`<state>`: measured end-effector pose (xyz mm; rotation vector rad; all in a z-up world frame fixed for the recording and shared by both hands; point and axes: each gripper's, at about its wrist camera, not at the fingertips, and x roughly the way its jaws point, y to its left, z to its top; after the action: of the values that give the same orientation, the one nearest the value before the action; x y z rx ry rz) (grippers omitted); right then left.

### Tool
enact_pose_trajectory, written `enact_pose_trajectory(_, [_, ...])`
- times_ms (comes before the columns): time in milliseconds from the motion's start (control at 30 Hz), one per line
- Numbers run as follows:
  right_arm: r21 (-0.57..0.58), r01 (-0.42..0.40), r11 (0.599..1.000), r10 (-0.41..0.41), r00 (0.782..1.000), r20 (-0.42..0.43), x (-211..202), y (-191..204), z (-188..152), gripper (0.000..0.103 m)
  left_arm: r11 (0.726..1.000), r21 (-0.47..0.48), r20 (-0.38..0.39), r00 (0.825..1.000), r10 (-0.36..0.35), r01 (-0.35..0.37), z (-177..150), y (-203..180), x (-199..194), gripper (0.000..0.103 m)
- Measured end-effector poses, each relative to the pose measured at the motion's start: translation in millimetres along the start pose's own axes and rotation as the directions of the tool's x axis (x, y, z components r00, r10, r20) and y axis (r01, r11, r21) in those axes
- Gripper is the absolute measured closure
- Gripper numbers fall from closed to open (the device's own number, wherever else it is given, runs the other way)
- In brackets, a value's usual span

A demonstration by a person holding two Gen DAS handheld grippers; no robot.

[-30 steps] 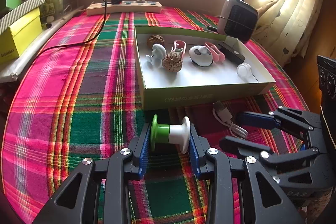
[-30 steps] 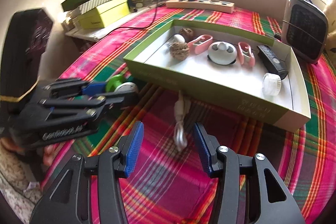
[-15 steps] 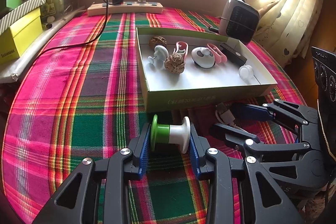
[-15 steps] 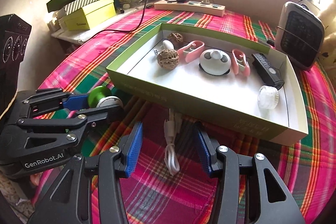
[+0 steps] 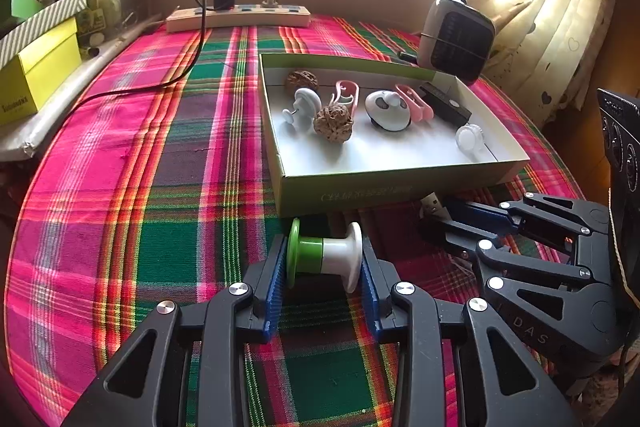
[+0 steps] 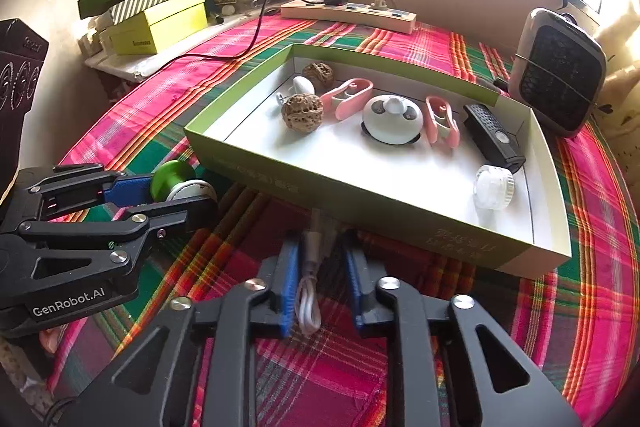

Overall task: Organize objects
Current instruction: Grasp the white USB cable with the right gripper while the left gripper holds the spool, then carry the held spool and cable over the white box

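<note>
My left gripper point(image 5: 323, 261) is shut on a green-and-white spool point(image 5: 325, 255), held crosswise just in front of the green box point(image 5: 384, 187). The spool also shows in the right wrist view point(image 6: 180, 183). My right gripper point(image 6: 320, 267) is open, its fingers either side of a coiled white USB cable point(image 6: 310, 291) lying on the plaid cloth against the box's front wall point(image 6: 360, 195). The cable's plug point(image 5: 434, 205) shows in the left wrist view beside the right gripper point(image 5: 452, 217). The box holds walnuts, pink clips, a white panda case, a black remote and a white cap.
A small heater point(image 6: 560, 71) stands at the box's far right corner. A power strip point(image 6: 346, 11) with a charger and black cord lies at the back. Stacked yellow and green boxes point(image 6: 160, 23) sit on a ledge at left. A curtain point(image 5: 552, 7) hangs at right.
My right gripper has moved forward to the box's front wall, so its fingers now straddle the white cable. My left gripper has kept its hold on the spool, nearly still.
</note>
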<state>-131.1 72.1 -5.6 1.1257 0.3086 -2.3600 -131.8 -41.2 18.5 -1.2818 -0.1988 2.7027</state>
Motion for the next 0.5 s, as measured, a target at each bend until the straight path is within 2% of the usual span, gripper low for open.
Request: enact_pose_trajectory(500, [0.016,-0.007,1.000,0.007,1.000,0.001,-1.3,-0.3,-0.3,0.086,1.000,0.003,0.001,1.000,0.001,-0.001,-0.2,-0.9,-0.2,0.072])
